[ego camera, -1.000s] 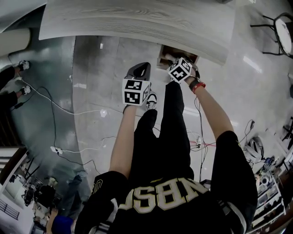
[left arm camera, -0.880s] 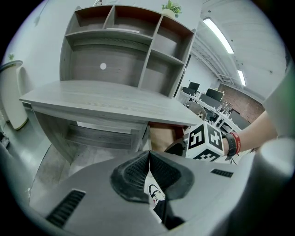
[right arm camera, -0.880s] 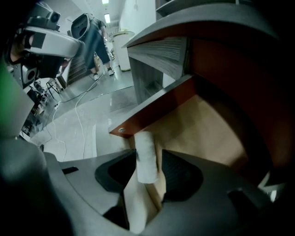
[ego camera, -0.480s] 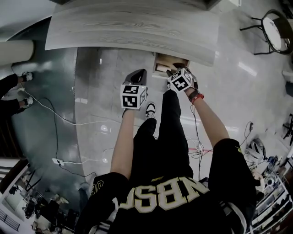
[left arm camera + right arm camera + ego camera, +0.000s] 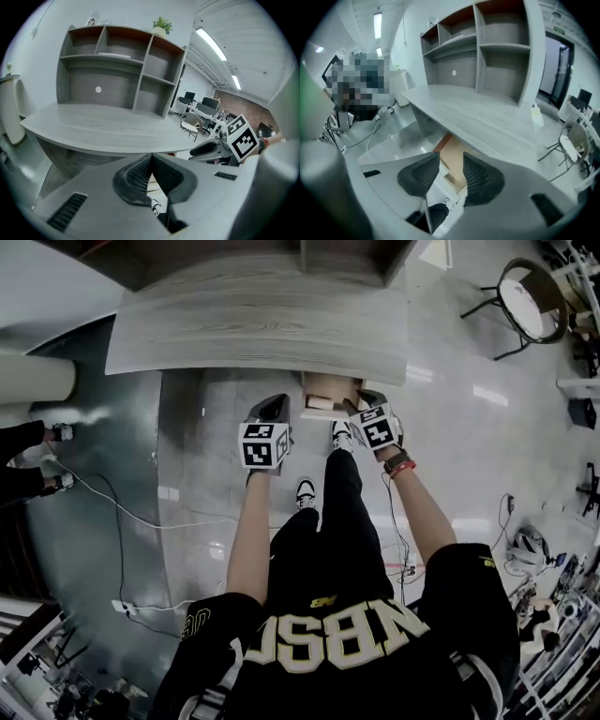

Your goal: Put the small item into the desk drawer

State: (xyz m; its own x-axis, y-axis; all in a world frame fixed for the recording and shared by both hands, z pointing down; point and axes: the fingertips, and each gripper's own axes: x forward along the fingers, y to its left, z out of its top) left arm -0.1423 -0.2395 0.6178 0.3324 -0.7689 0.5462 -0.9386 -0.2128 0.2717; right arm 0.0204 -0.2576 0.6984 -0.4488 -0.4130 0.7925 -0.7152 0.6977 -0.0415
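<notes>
In the head view, the left gripper (image 5: pixel 275 404) hangs left of centre, just below the front edge of the desk (image 5: pixel 253 329). Its jaws are pressed together at the tips with nothing between them. At centre under that same edge, the drawer (image 5: pixel 328 390) stands pulled out with its tan inside showing, though I cannot pick out the small item in any view. Just right of the drawer, the right gripper (image 5: pixel 362 399) has its jaws apart, having just closed a little, with nothing between them.
</notes>
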